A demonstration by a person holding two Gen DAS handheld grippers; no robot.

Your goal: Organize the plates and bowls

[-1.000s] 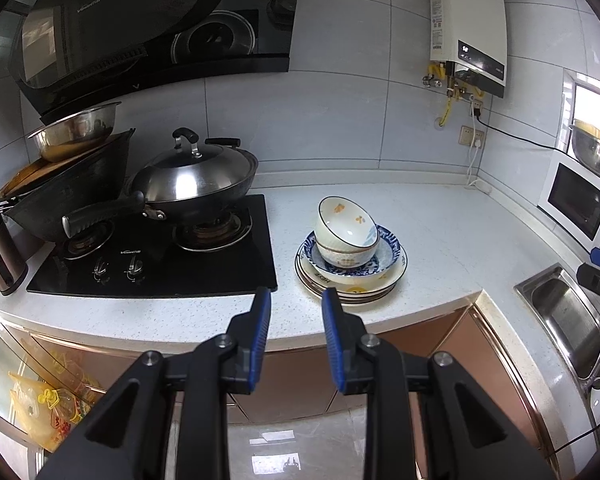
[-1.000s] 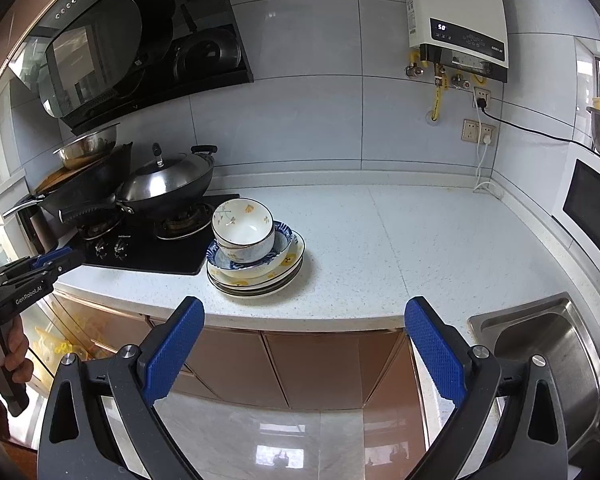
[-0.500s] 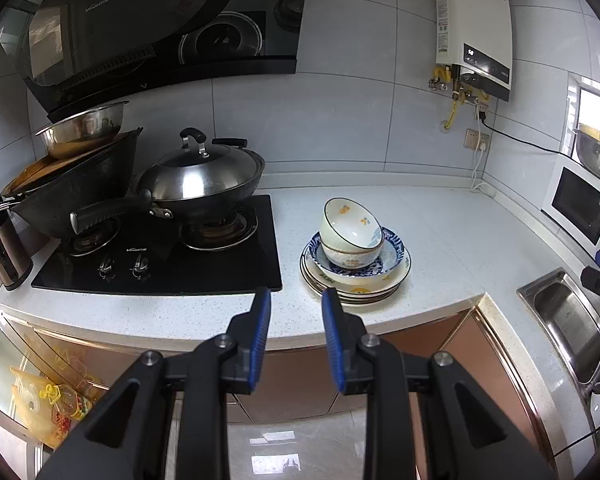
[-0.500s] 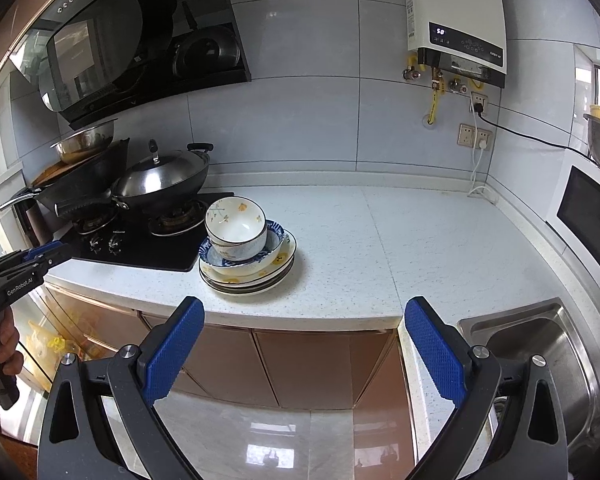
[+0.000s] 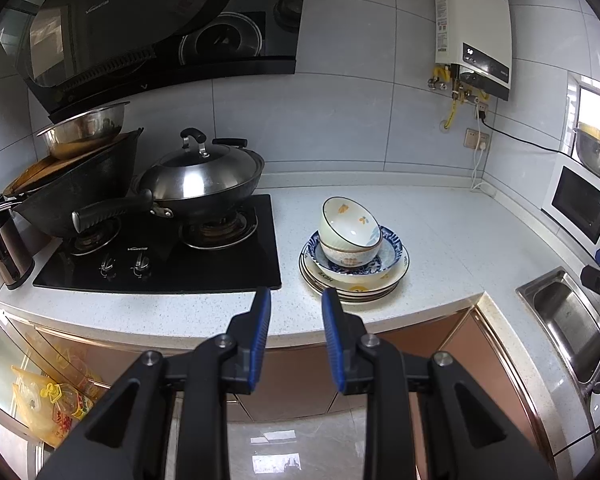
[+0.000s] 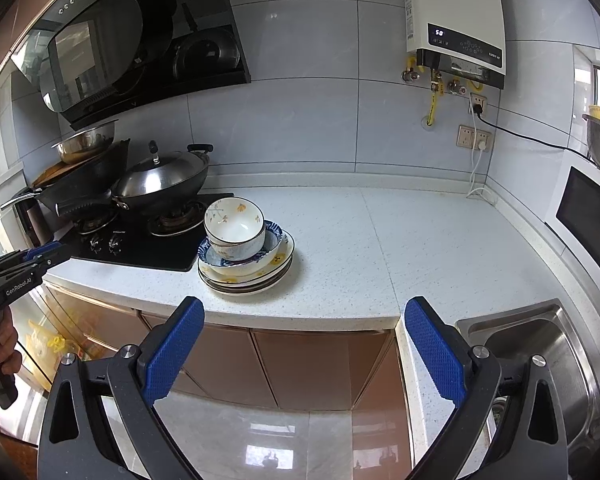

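Note:
A stack of plates sits on the white counter just right of the stove, with a blue-patterned bowl and two white flowered bowls tilted on top. The stack also shows in the right wrist view, with the top bowl on it. My left gripper is narrowly open and empty, held short of the counter edge, just left of the stack. My right gripper is wide open and empty, in front of the counter edge, right of the stack.
A black gas stove holds a lidded wok and a second wok with a steel bowl. A steel sink lies at the right, a microwave beyond it. A water heater hangs on the wall.
Both grippers have drifted slightly; the plate stack has shifted a little in each view. Neither gripper's opening has changed.

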